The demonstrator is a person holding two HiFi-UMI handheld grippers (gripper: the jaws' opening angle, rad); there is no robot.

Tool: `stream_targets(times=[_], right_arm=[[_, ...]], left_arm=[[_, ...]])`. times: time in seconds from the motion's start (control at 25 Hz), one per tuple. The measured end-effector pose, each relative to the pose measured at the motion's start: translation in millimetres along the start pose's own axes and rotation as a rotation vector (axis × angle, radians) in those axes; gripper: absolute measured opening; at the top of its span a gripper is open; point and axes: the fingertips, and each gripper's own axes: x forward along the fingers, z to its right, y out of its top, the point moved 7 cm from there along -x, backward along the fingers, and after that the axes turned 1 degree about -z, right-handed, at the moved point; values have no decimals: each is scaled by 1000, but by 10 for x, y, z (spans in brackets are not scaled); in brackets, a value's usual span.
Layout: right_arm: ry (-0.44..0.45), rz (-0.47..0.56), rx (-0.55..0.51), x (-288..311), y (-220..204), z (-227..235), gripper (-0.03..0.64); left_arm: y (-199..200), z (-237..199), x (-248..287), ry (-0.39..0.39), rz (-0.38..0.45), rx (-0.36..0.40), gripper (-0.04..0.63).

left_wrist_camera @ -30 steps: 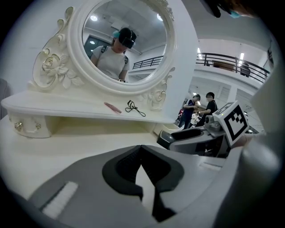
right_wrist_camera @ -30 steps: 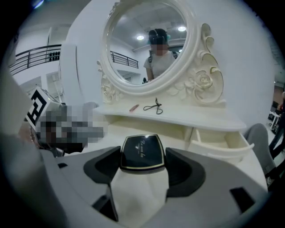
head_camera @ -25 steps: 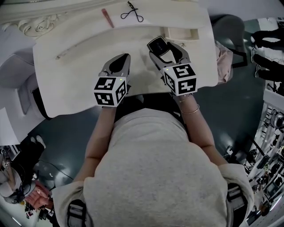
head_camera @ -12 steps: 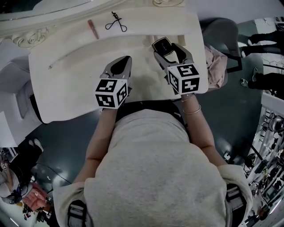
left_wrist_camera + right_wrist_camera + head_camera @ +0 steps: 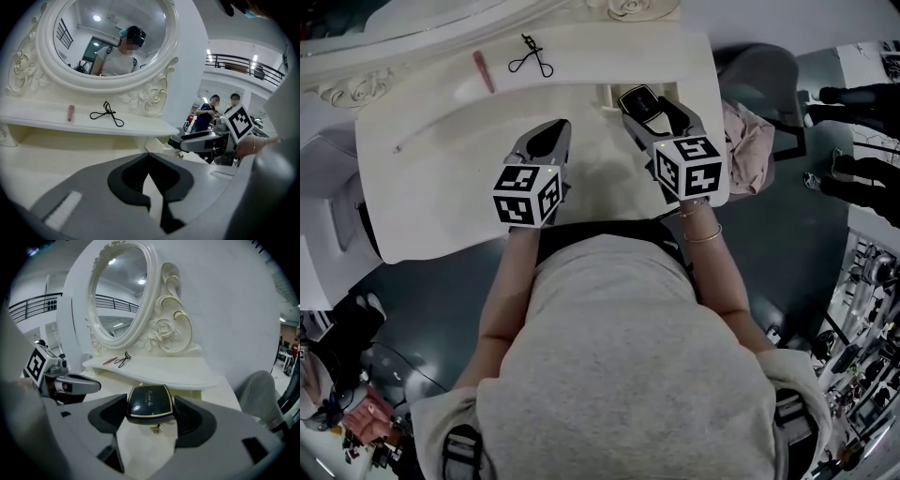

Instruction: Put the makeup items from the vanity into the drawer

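Right gripper [image 5: 639, 105]: fingers closed on the sides of a black compact [image 5: 636, 98] with a gold rim, lid up. The compact is held over the right rear part of the vanity worktop [image 5: 441, 187], just in front of the raised back shelf [image 5: 581, 42].

Left gripper [image 5: 555, 129]: fingertips meet, nothing between them. It sits over the middle of the worktop, beside the right gripper and apart from it.

On the shelf, left of centre: eyelash curler [image 5: 531, 58], with a pink tube [image 5: 482, 71] lying near it on its left. A thin pale stick [image 5: 424, 133] lies near the worktop's left rear edge. The oval mirror [image 5: 108, 37] stands behind the shelf.
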Motion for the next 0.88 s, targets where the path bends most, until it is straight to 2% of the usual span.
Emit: stream_targets(times=[0.16,0.4,0.56,0.72,0.88], right_arm=[[21,-9,-1,-5,11,44,305],[99,-110,-32,15,62,94,305],[144,-134,14,33,98,186,304],[146,-117,83,63,125,314,304],[131,-130,102,108,116,351,304]], left_arm=[[54,-31,21,10,-2,6,9],[35,-4,75,-4,-25,8,9],[17,66,143,-26,-38,16,9],[33,137,196,-40,-34,25,9],[59,164,241,-47,-28,30,9]])
